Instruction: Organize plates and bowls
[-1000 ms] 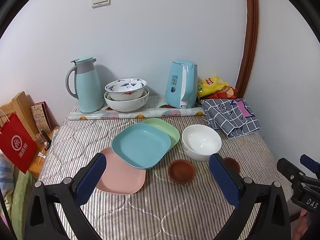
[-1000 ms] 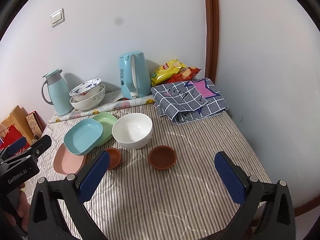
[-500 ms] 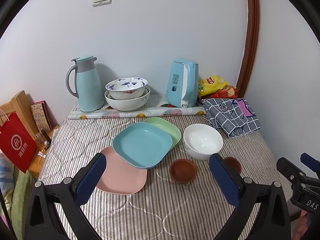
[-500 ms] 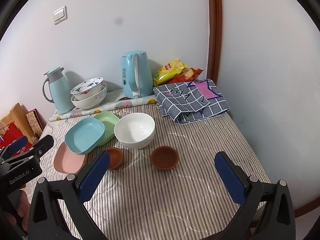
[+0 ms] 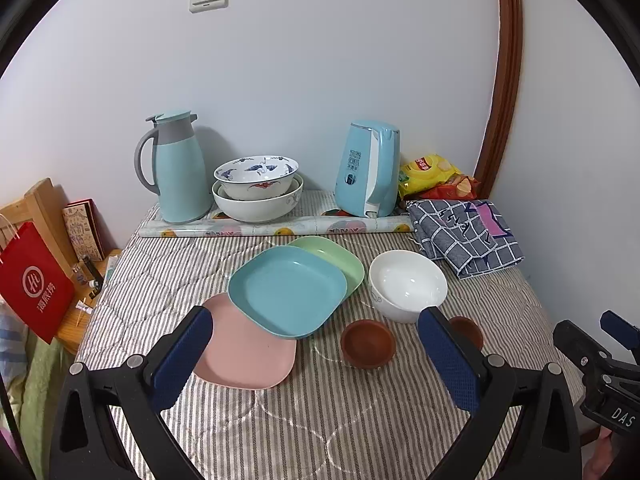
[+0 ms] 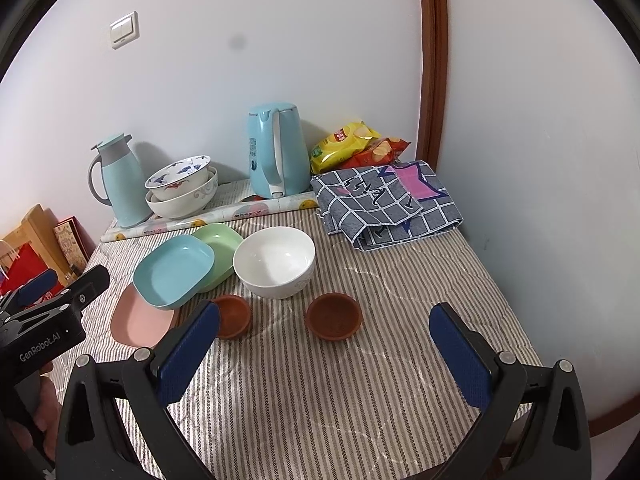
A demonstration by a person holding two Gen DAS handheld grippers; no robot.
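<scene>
We hold both grippers spread and empty; our right gripper hangs nearer the brown saucer, just ahead between its fingers. Our left gripper faces the overlapping plates.

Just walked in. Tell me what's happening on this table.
Someone holds a hand-held gripper in each hand above a striped table, about to tidy dishes. The left hand-held gripper and the right hand-held gripper are both open and empty. Nothing is picked up: a blue plate lies overlapping a pink plate and a green plate, beside a white bowl and two small brown dishes.
</scene>
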